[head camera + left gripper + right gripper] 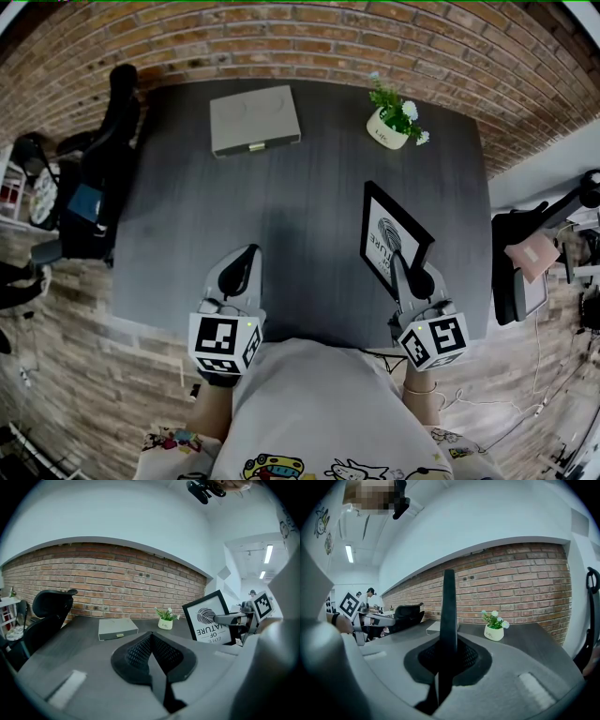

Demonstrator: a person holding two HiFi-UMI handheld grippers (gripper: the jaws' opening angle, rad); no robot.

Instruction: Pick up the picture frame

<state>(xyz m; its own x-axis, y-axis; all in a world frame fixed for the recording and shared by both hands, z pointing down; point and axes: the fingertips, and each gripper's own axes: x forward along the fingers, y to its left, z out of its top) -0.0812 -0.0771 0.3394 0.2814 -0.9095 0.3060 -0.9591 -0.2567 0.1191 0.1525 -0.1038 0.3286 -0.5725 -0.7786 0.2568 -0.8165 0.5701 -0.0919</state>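
Past the fingers (139,654), a brick wall (117,581) backs the dark table (84,623) — black office chair (50,605) to their left.

- A flat box (254,120) lies on the worktop (309,216), at the far side, left of centre.
- A potted plant (392,122) stands right of it.
- The picture frame (394,239) is nearer, before the plant.

Matt picture frame (384,234), wood-grain table (187,234), brick wall (281,37)
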